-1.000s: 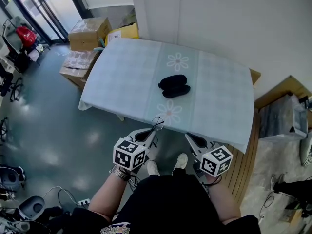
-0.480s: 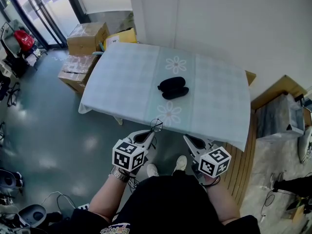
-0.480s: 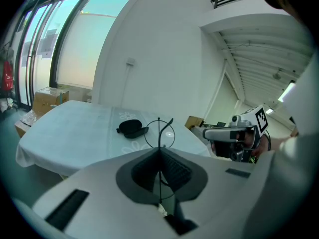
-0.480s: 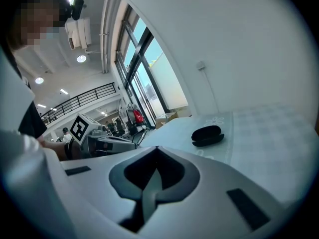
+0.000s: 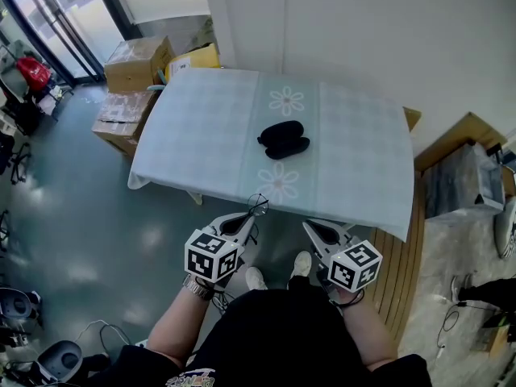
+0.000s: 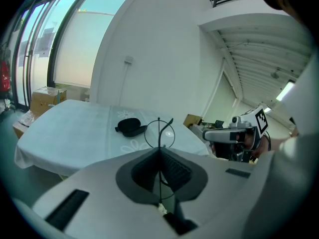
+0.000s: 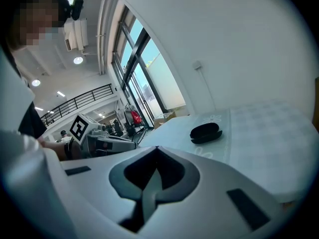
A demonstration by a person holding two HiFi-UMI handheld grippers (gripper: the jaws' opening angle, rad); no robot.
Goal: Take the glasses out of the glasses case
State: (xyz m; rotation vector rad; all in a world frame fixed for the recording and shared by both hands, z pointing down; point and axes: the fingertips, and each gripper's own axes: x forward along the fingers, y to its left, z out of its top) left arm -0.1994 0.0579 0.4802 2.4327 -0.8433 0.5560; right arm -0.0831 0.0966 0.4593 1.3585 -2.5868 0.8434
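Observation:
A black glasses case (image 5: pixel 282 139) lies in the middle of the table (image 5: pixel 201 119), its lid ajar; it also shows as the case (image 6: pixel 130 126) and the case (image 7: pixel 205 132) in the gripper views. Thin wire-rimmed glasses (image 5: pixel 258 205) stick up from my left gripper (image 5: pixel 246 221), which is shut on them short of the table's near edge. In the left gripper view one round lens of the glasses (image 6: pixel 159 133) stands above the closed jaws of the left gripper (image 6: pixel 159 151). My right gripper (image 5: pixel 311 229) hangs beside it, shut and holding nothing, as the right gripper (image 7: pixel 157 149) shows in its own view.
A pale checked cloth with flower prints covers the table, which stands against a white wall (image 5: pixel 363 31). Cardboard boxes (image 5: pixel 137 59) are stacked at its far left corner. A wooden crate (image 5: pixel 463 176) sits to the right. The person's feet (image 5: pixel 278 271) are on the floor below.
The head view has drifted slightly, so the table sits a little higher and further left in frame. Both grippers keep their places, the left still holding the glasses.

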